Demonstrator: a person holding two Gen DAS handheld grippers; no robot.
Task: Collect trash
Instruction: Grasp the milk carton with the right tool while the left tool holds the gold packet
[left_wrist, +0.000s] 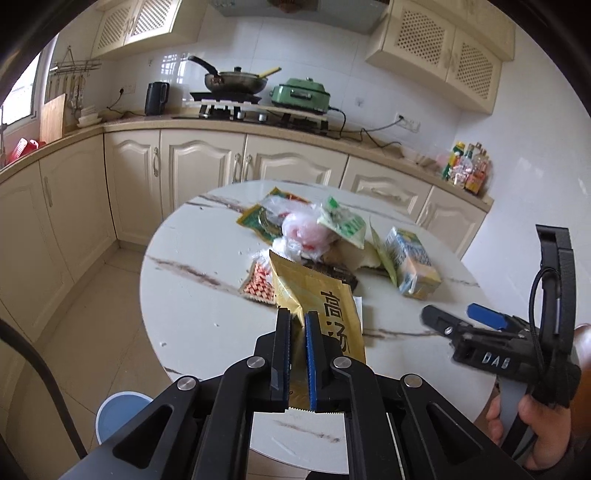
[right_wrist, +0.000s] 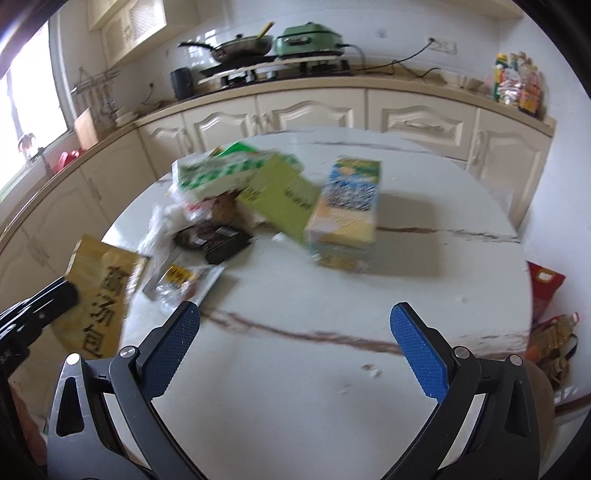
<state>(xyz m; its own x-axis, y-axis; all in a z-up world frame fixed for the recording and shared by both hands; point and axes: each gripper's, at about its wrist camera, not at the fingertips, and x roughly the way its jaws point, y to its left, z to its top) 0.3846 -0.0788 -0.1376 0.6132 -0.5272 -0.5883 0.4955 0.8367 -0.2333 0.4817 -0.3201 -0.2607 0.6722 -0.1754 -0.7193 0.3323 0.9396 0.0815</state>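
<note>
The left gripper (left_wrist: 297, 322) is clamped on a gold soup-stock packet (left_wrist: 321, 314) printed with black Chinese characters, held above the near edge of a round marble-look table (left_wrist: 192, 317). The right gripper (right_wrist: 295, 314) hovers over the same table with its blue-padded fingers (right_wrist: 417, 350) spread wide and nothing between them. Just beyond, a heap of trash lies at mid-table: a dark wrapper (right_wrist: 214, 238), a crumpled clear plastic bag (left_wrist: 306, 230), green-and-white packaging (right_wrist: 218, 173) and a drink carton (right_wrist: 347, 210) lying on its side. Below the table edge, a blue-rimmed bin (left_wrist: 118, 413) stands on the tiled floor; its contents cannot be made out. On the far counter, a lidded wok (left_wrist: 236, 82) sits on the stove.
</note>
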